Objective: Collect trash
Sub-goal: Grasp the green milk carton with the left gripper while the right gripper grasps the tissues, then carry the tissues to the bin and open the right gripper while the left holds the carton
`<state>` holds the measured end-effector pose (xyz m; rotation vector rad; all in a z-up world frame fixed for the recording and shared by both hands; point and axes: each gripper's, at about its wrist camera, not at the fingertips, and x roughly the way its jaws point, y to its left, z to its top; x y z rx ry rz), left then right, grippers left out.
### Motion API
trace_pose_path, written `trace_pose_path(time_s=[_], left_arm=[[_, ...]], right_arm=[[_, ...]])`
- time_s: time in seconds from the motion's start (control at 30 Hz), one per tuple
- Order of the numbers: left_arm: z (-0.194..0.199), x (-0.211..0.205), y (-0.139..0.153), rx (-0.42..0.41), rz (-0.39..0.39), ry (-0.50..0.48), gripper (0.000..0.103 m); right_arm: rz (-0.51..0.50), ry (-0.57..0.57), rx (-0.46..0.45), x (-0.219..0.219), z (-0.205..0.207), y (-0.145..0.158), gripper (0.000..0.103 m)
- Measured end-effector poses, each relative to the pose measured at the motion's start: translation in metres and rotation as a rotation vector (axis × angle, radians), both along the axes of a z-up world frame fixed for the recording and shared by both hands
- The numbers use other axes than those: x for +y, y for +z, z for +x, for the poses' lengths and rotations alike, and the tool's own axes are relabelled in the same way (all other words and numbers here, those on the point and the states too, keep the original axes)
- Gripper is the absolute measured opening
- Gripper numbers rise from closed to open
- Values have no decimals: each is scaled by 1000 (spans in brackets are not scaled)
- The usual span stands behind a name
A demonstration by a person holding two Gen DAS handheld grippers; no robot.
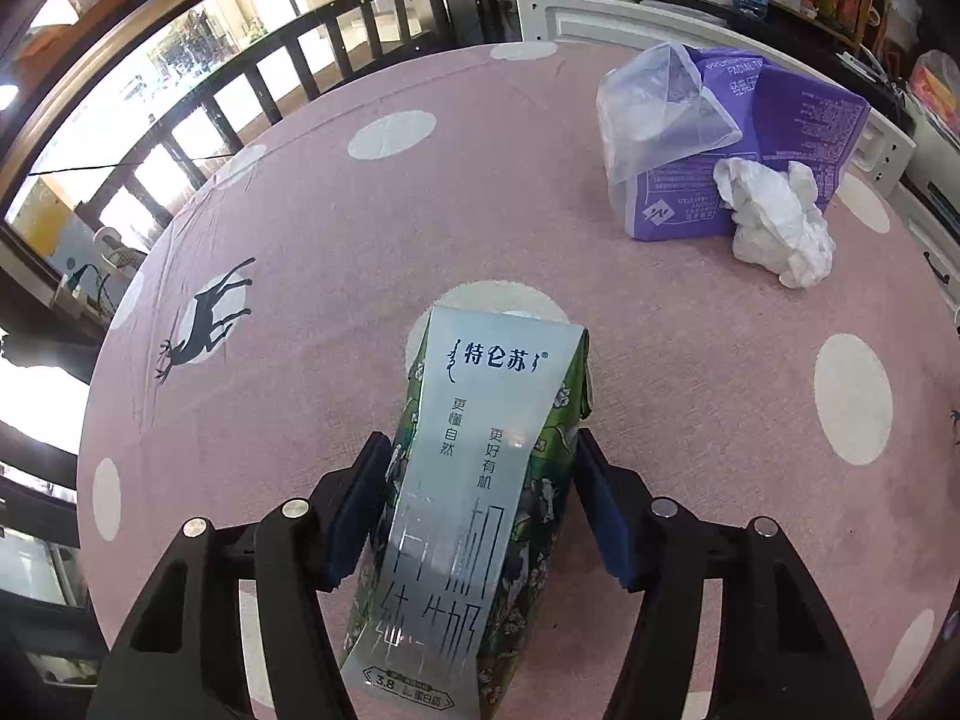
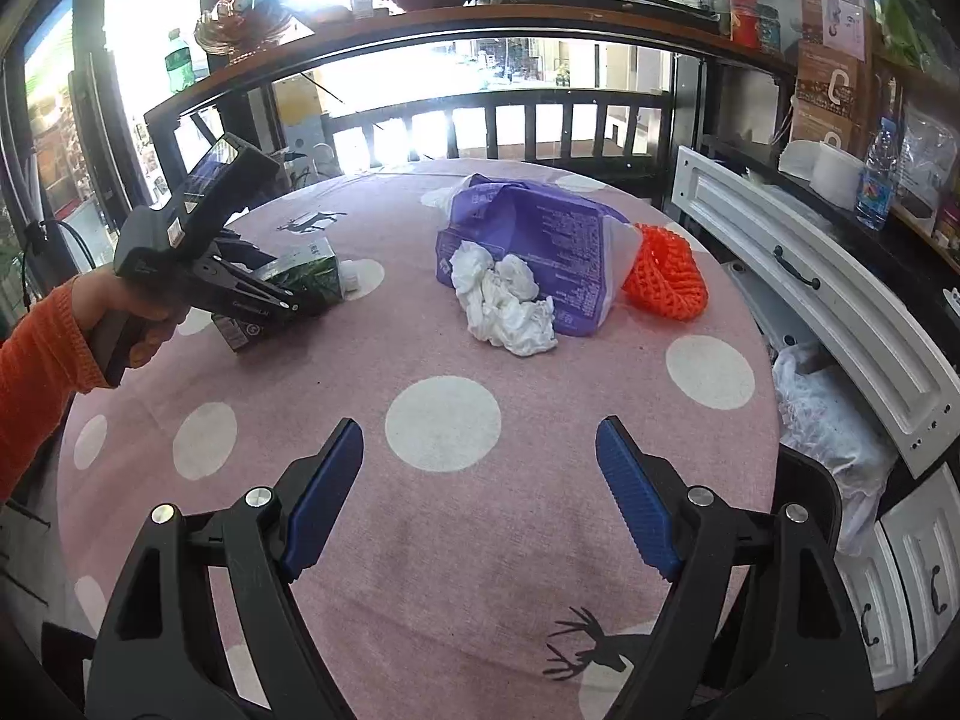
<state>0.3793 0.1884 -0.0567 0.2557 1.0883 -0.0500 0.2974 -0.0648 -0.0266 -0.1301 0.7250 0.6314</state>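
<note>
A green and silver milk carton (image 1: 474,480) lies on the pink dotted tablecloth (image 1: 360,240). My left gripper (image 1: 480,438) is shut on it, one blue pad against each long side. From the right wrist view the carton (image 2: 306,276) sits at the far left under that gripper, which a hand in an orange sleeve (image 2: 36,360) holds. A crumpled white tissue (image 2: 507,306) rests against a purple tissue pack (image 2: 540,234), with an orange foam net (image 2: 663,282) beside it. Well short of them, my right gripper (image 2: 478,423) hangs open over the cloth with nothing between its pads.
A clear plastic bag (image 1: 660,114) leans on the purple pack. White cabinet drawers (image 2: 810,276) stand close along the table's right edge, with a filled plastic bag (image 2: 822,414) in the gap. A dark railing (image 2: 528,120) runs behind the table.
</note>
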Motion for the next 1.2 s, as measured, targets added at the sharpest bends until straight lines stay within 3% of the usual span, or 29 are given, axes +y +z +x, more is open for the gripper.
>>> trace_pose_path(time_s=[0.17,0.43,0.6,0.7,0.8,0.87,0.97,1.2], left_arm=[[-8,1,4,-32,-14,6,51],[-25,9,10,-96,-92,65,51],[-39,14,20,-144,-165,87,51],[-50,13,26,-176,-207,100,51],[-58,11,32,-213,-221,112,51],[-66,7,35,-243,-212,117,51],[-75,4,36,-269,-227,125,51],[-85,-6,37,-303,-254,153,51]], right_arm=[[-29,22,-1,23,18,-2,79],[-92,15,29,63,66,-16,79],[-188,2,24,88,89,-25,75],[-247,-15,20,100,100,-34,69],[-310,-39,2,110,108,-42,57],[-318,-51,10,110,111,-46,39],[-307,-71,-7,103,111,-45,25],[-194,-56,-28,78,91,-32,19]])
